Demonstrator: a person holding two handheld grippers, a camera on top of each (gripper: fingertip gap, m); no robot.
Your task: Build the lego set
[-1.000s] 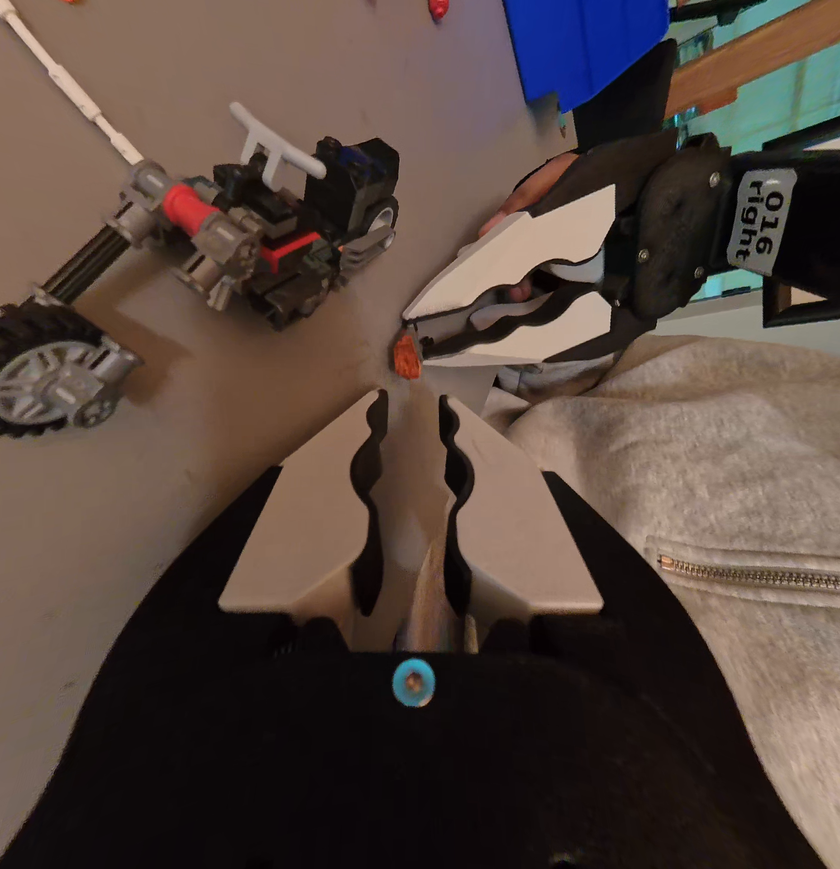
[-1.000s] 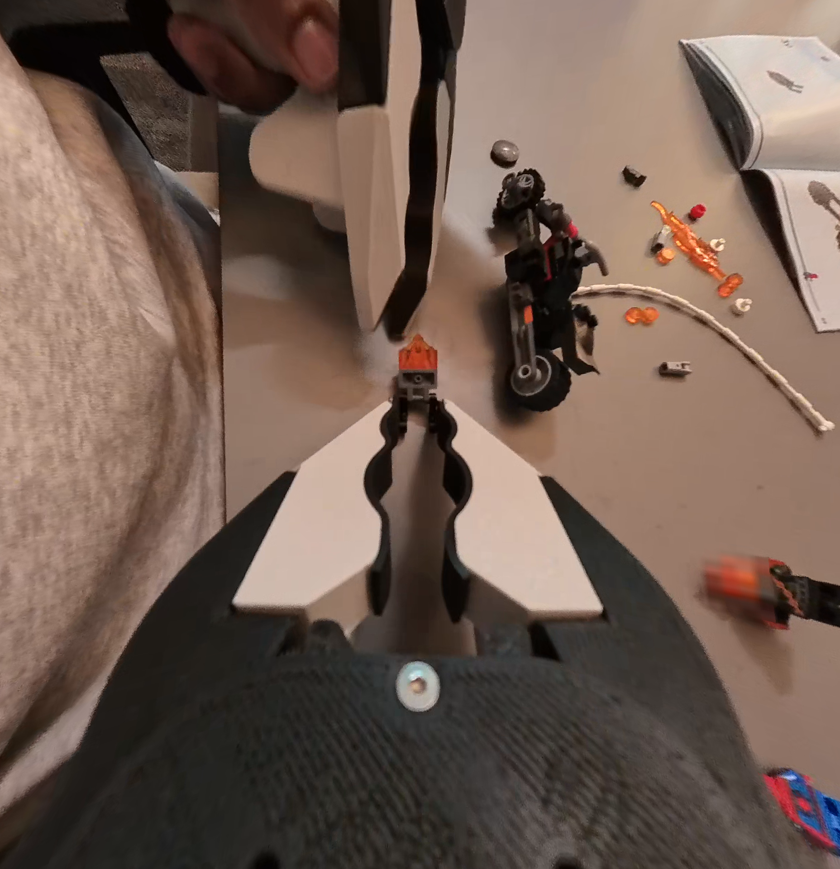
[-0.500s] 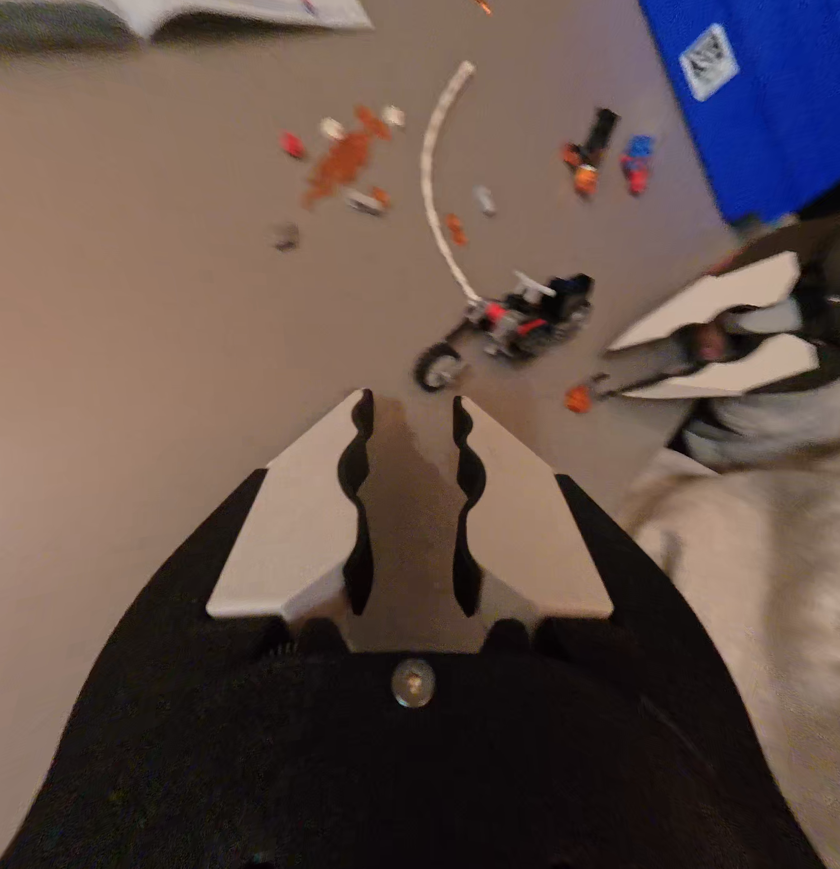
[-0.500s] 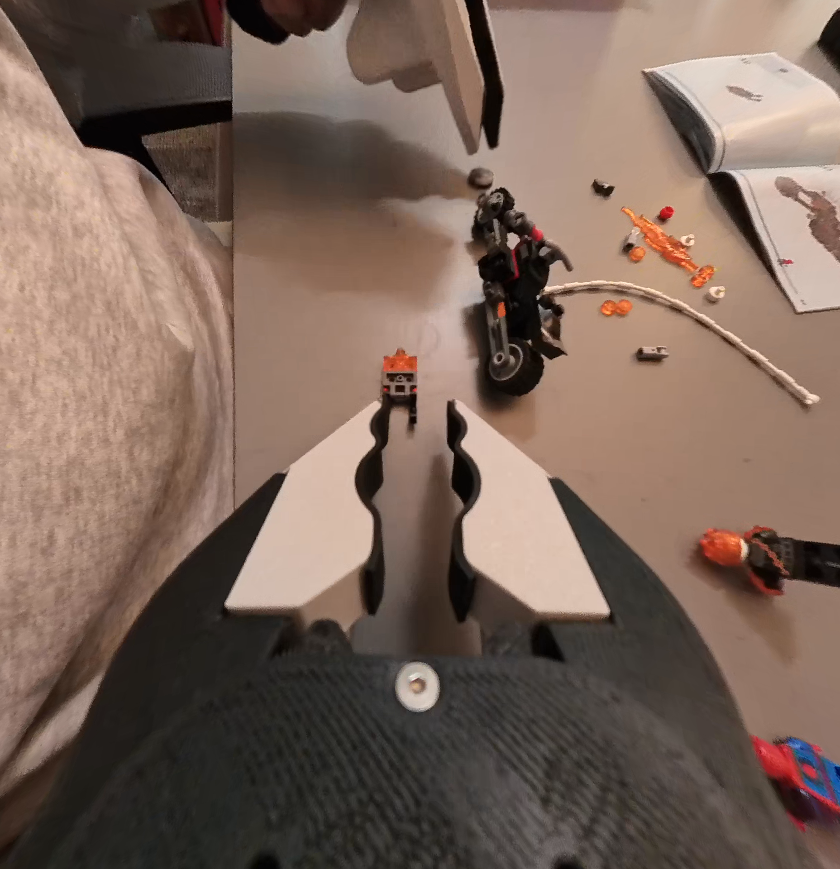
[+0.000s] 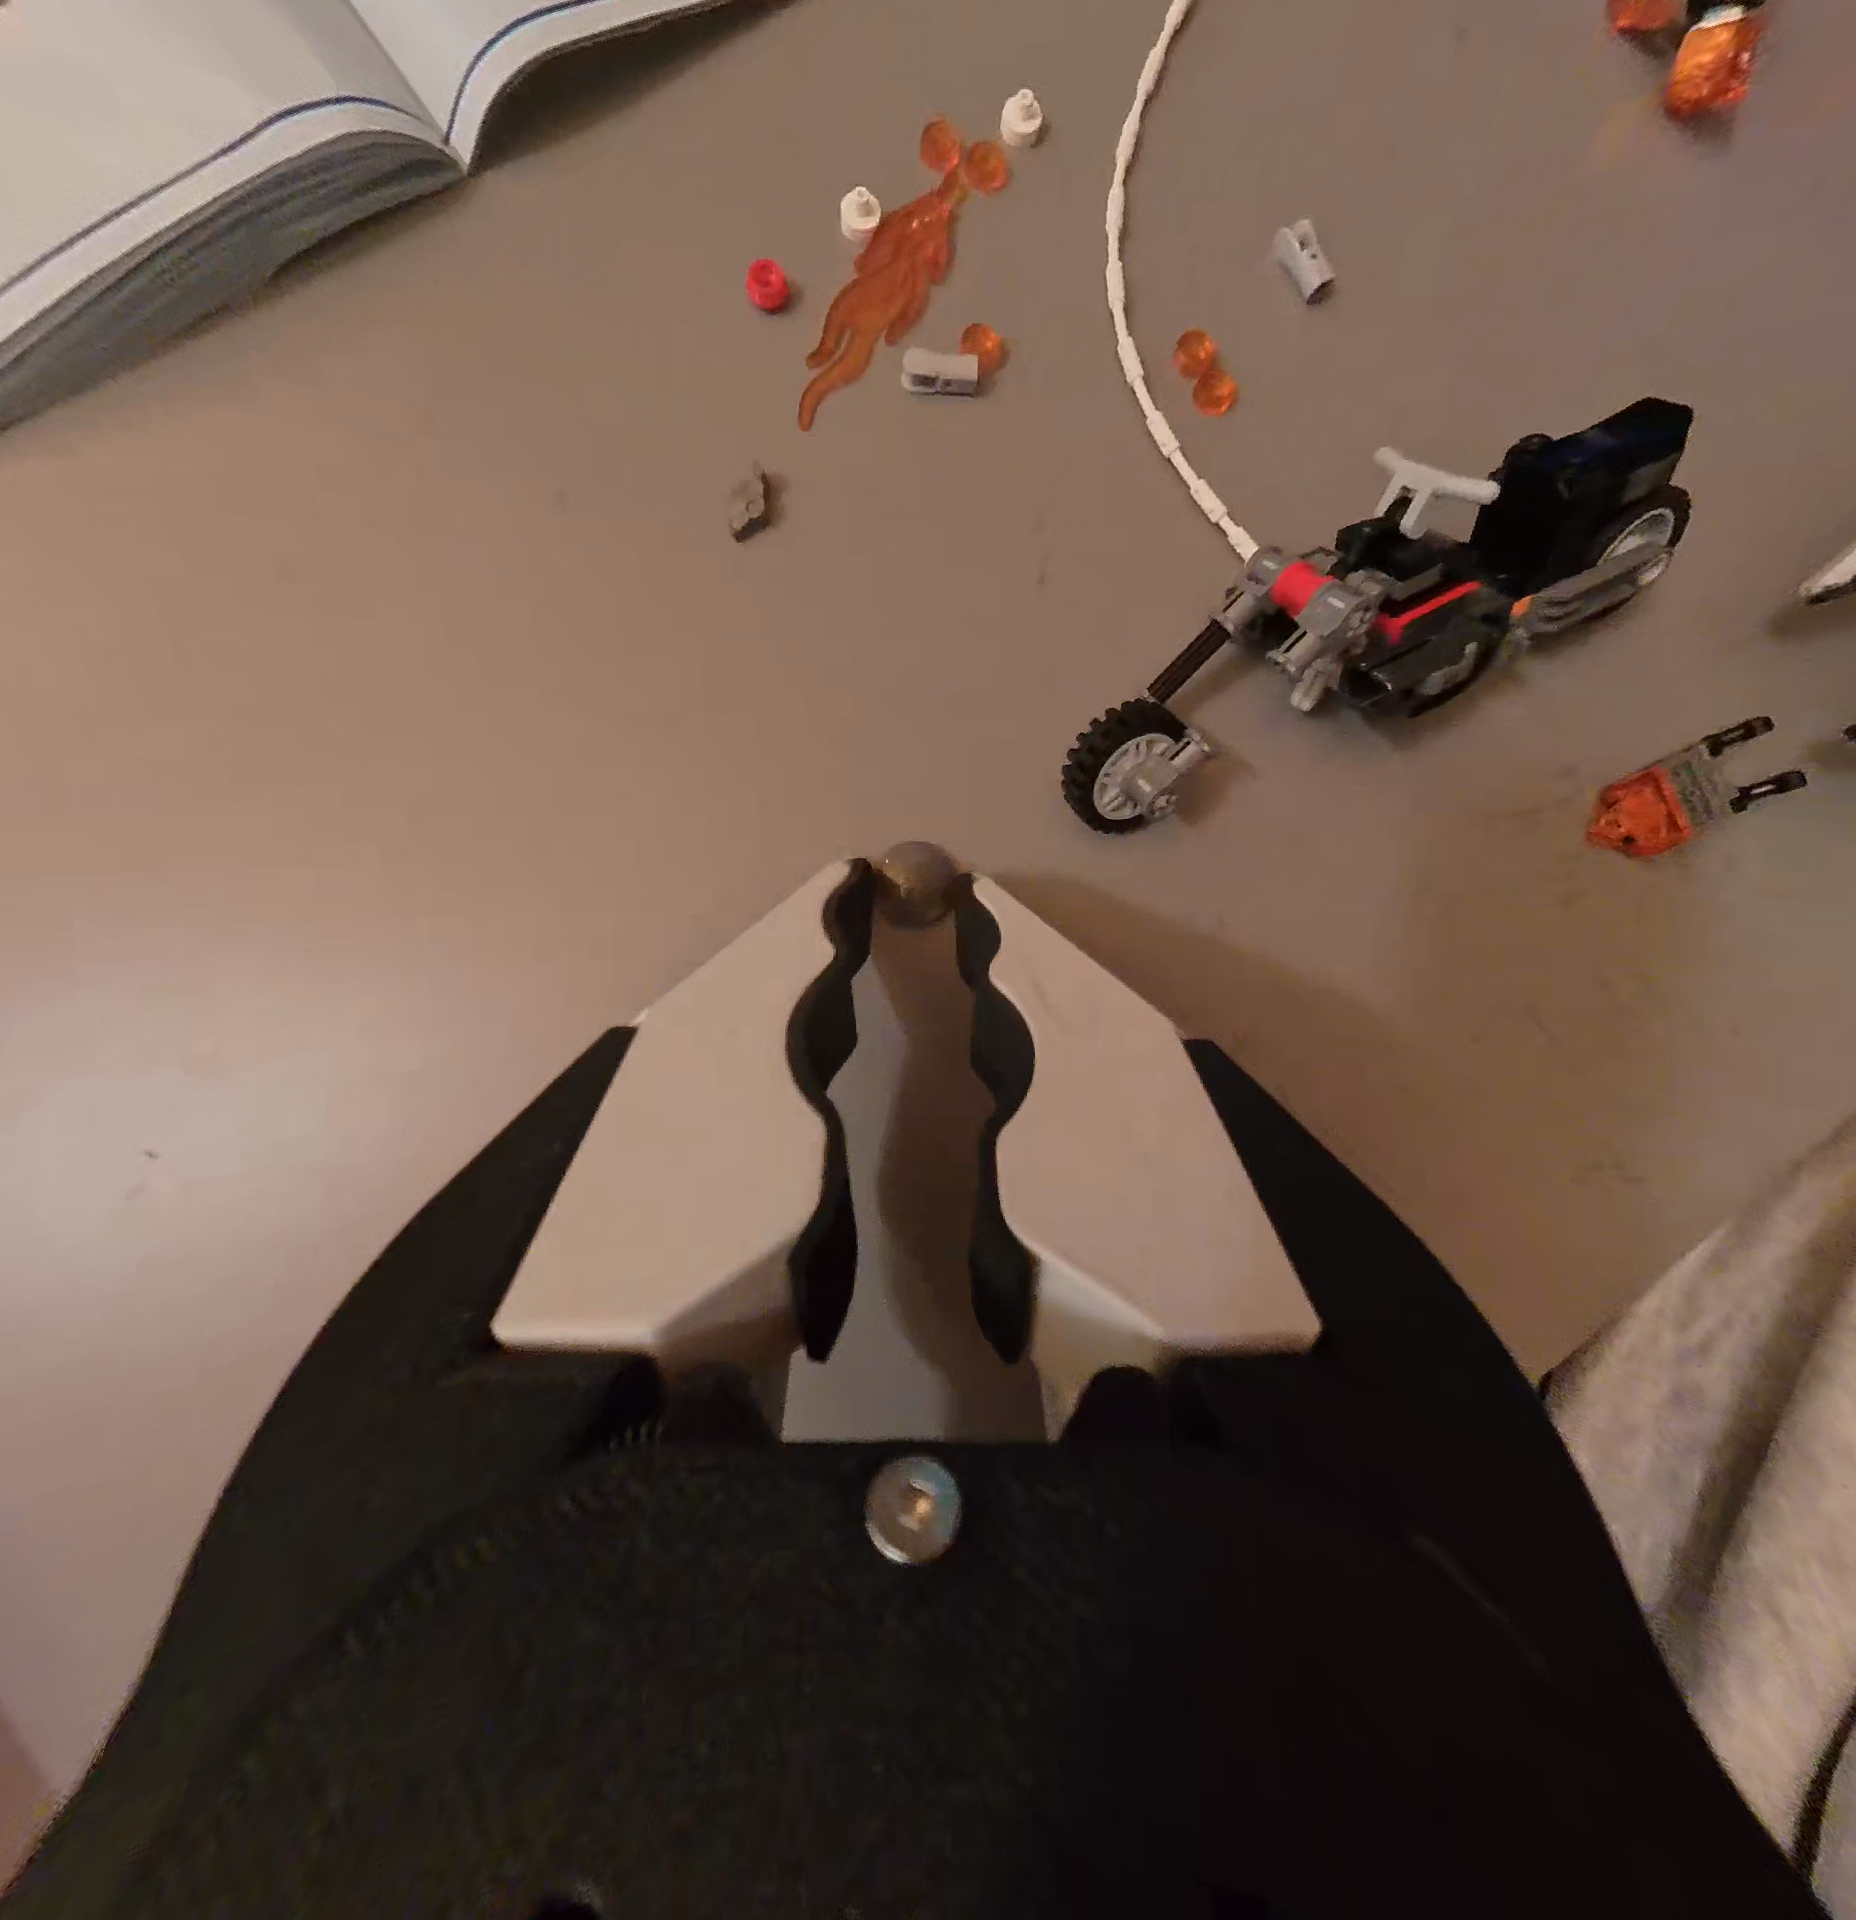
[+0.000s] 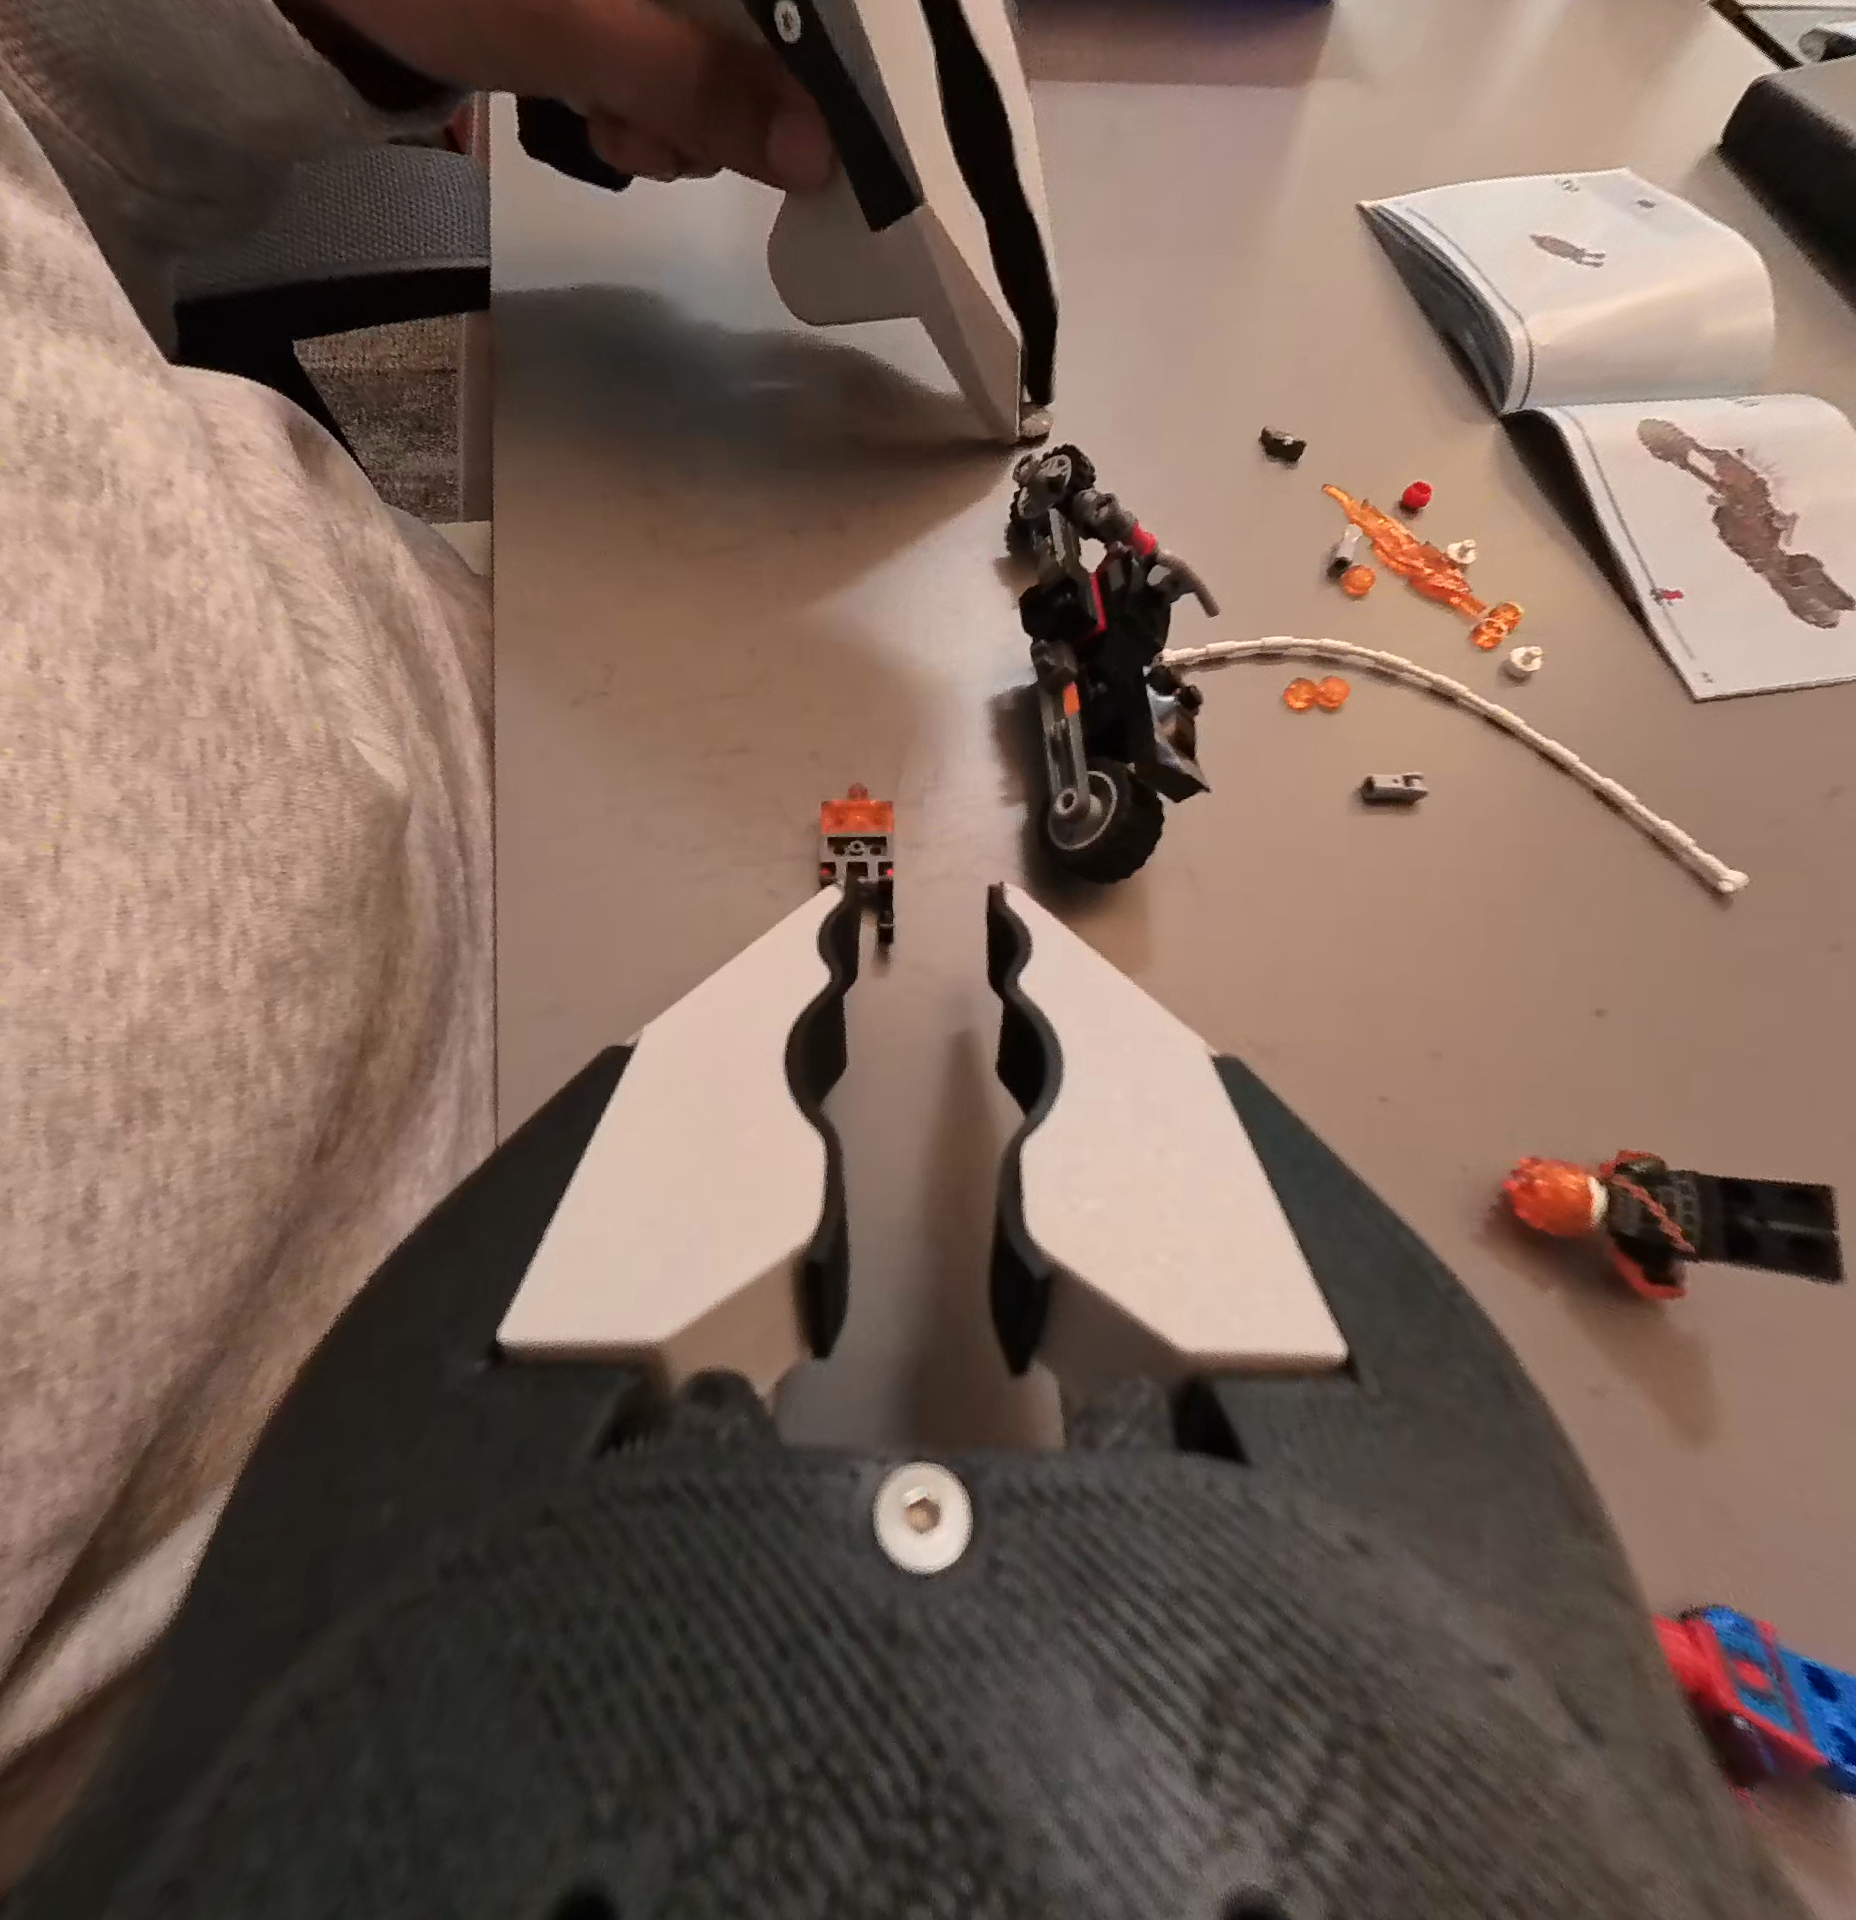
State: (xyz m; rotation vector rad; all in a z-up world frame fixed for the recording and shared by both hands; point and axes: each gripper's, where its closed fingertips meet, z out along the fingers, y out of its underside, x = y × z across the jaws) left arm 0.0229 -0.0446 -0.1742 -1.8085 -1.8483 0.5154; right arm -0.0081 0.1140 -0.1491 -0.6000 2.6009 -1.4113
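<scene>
Two grippers: left gripper has its jaws pinched on a stud, tips down at the table; right gripper has its jaws apart, holding nothing
One flame block: orange and grey with black prongs, flat on the table just ahead of the right gripper's left finger, one prong beside that fingertip
One bike: black, red and grey, two wheels, between the two grippers and touching neither; front wheel nearest the left gripper's tips
One figure: flame head, lying flat, to the right of the right gripper
One blue and red piece: at the lower right edge of the right wrist view, blurred
One chain: white, curved, one end at the bike's handlebar side
Loose bits beyond the bike: one flame, five orange rounds, two white cones, two grey connectors, one red stud, one dark bit
One booklet: open, farthest out; pictures show on its pages, print too small to read
Edges: table's near edge runs along a grey sweater, close to the flame block
Open room: bare table to the left of the left gripper, and between the bike and the table's near edge
</scene>
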